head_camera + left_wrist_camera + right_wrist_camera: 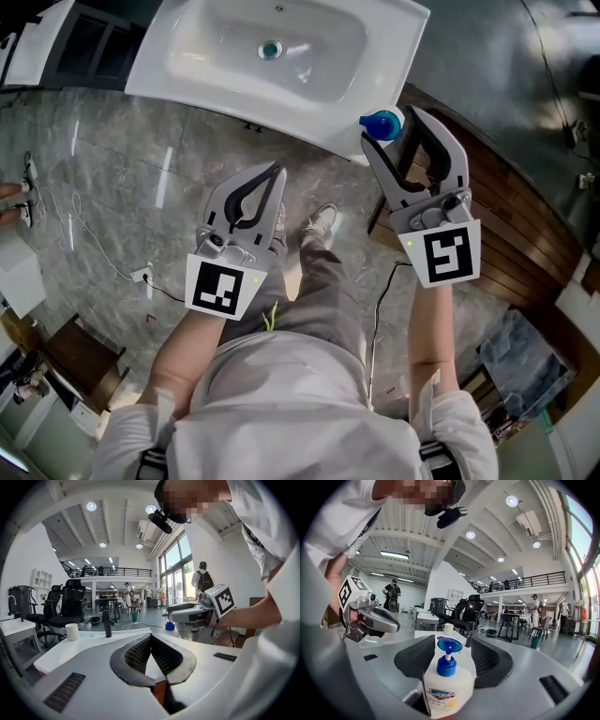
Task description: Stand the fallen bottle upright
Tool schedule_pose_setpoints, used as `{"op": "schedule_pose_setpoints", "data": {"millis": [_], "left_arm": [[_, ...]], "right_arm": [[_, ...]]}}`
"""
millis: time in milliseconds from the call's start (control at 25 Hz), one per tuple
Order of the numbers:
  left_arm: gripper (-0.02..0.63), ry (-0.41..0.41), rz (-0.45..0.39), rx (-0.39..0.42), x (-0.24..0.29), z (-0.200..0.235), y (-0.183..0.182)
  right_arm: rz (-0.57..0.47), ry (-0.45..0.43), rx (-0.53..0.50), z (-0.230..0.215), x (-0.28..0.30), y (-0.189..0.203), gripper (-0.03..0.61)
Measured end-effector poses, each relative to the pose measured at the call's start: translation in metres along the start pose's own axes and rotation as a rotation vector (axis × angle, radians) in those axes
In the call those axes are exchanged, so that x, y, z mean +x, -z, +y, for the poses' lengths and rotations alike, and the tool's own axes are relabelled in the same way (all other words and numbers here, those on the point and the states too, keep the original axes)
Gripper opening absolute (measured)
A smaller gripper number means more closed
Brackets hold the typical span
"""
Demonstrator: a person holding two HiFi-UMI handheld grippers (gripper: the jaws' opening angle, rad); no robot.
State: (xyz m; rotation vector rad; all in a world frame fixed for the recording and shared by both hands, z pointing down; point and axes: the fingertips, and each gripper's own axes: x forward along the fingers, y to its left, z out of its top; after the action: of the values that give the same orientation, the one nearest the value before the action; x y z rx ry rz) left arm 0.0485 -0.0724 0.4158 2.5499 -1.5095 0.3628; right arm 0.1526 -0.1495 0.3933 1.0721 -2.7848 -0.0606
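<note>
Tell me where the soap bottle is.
The soap bottle is upright between the right hand-held gripper's open jaws, by the sink's right corner in head view.

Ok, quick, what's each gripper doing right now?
Left gripper: shut, empty.
Right gripper: open, soap bottle standing between its jaws.

The bottle stands upright at the near right corner of the sink, between the jaws of my right gripper. My left gripper hangs to its left, nearer me, above the floor. Far across the sink, a mug stands left of the tap.
</note>
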Motion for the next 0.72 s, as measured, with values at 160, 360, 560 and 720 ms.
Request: {"op": "schedule_pose_setpoints", "data": {"millis": [160, 360, 560, 720], "left_arm": [[0.018, 0.016, -0.026, 0.008, -0.004, -0.002, -0.012], [0.018, 0.05, -0.073, 0.011, -0.011, -0.009, -0.034], [0.018, 0.087, -0.119, 0.014, -0.023, -0.016, -0.059], [0.018, 0.113, -0.164, 0.019, -0.035, -0.018, -0.079]], "right_arm": [[0.012, 0.052, 0.005, -0.002, -0.022, -0.005, 0.232], [0.072, 0.107, -0.021, 0.001, -0.05, 0.001, 0.232], [0.128, 0.193, -0.006, 0.0, -0.085, -0.003, 0.161], [0.201, 0.275, 0.008, 0.001, -0.115, -0.003, 0.115]]}}
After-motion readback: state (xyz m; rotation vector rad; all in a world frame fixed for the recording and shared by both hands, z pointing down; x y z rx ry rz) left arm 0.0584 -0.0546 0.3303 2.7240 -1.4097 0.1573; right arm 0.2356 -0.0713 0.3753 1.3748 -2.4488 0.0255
